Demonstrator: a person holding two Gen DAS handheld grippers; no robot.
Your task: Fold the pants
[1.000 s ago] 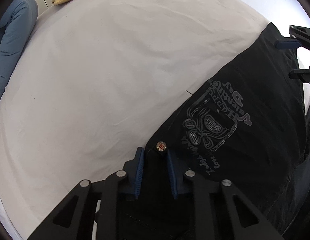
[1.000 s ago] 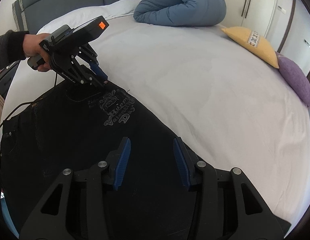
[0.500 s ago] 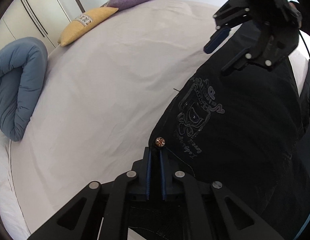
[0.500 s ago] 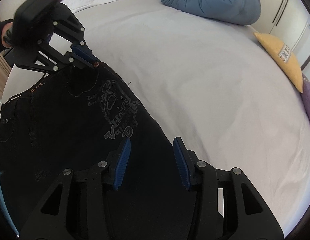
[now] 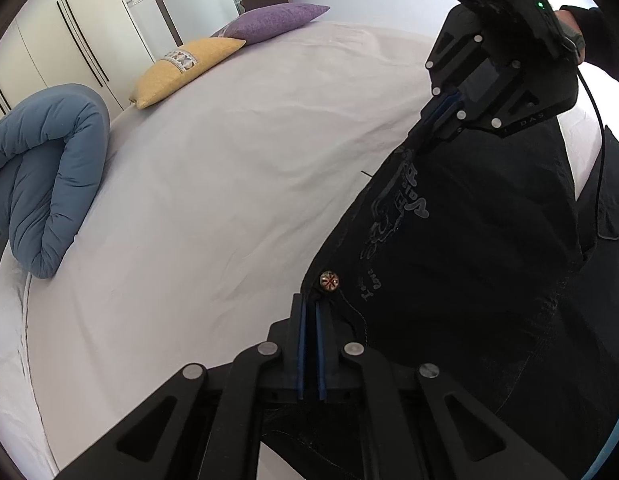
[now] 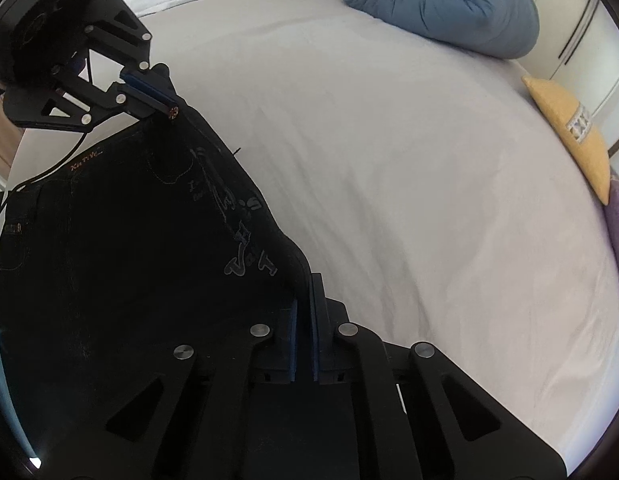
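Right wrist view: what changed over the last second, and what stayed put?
The right tool went from open above the pants to shut on their edge. The left tool also closed, pinching the fabric by the metal button, and that edge now looks lifted. The blue duvet and yellow pillow stayed in place on the bed.

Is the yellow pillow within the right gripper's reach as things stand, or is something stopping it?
Probably not. The right gripper is shut on the black pants, and the yellow pillow lies across a wide stretch of bare bed sheet. Nothing blocks the path, but its jaws are occupied.
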